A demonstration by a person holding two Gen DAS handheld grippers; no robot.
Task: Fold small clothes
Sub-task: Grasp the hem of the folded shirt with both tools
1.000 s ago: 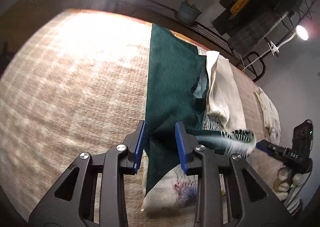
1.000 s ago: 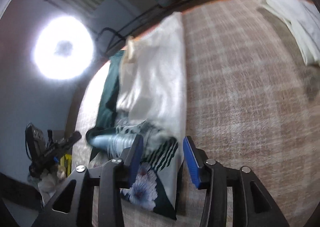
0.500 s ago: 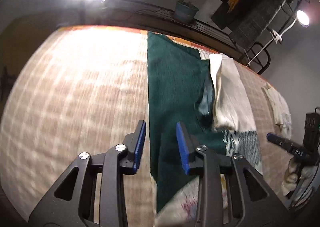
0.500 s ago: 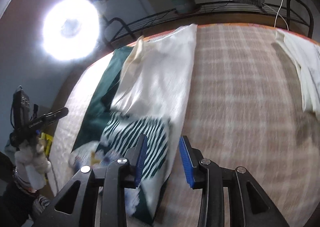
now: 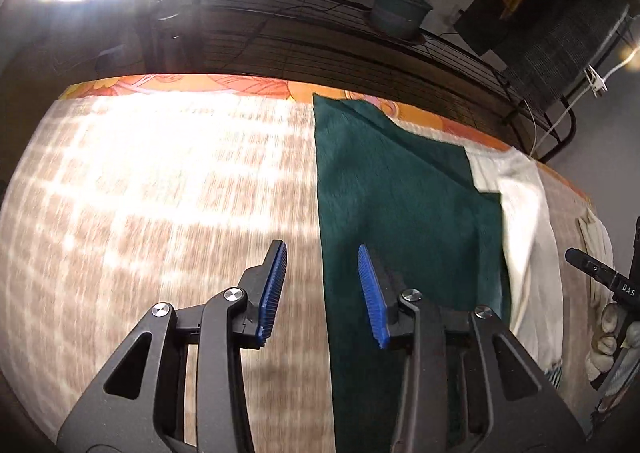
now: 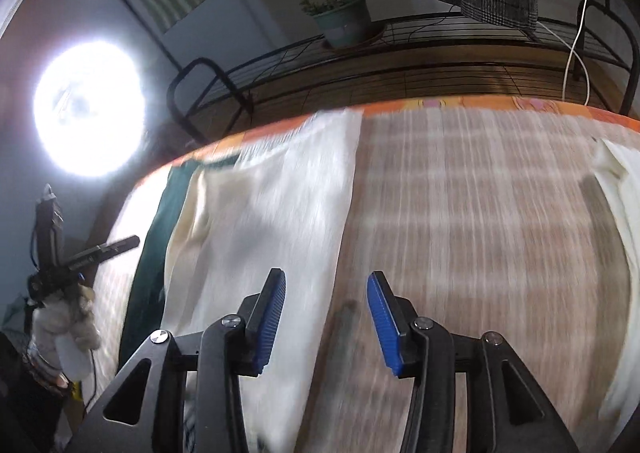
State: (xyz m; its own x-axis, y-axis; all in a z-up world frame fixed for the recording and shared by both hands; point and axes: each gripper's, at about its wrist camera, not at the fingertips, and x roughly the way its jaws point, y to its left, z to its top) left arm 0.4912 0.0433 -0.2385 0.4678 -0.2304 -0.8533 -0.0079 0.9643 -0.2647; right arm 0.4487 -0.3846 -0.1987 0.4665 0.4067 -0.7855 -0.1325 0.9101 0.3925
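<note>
A dark green garment point(image 5: 404, 213) lies flat on the checked tan cloth point(image 5: 168, 189), with a cream layer point(image 5: 528, 221) along its right side. My left gripper point(image 5: 322, 285) is open and empty, hovering over the green garment's left edge. In the right wrist view the cream layer point(image 6: 272, 221) lies lengthwise with a strip of green point(image 6: 154, 237) at its left. My right gripper point(image 6: 326, 317) is open and empty over the cream layer's right edge. The other gripper shows at the side of each view: right point(image 5: 600, 273), left point(image 6: 96, 253).
Another cream cloth point(image 6: 624, 205) lies at the right side of the surface. An orange patterned border point(image 5: 192, 87) marks the far edge. Behind it stand a black wire rack point(image 6: 440, 33) with a potted plant point(image 6: 344, 21). A ring light point(image 6: 88, 109) glares at the left.
Both grippers have moved forward along the garment, away from its striped and floral near end, which has dropped out of view. Both stay open and empty.
</note>
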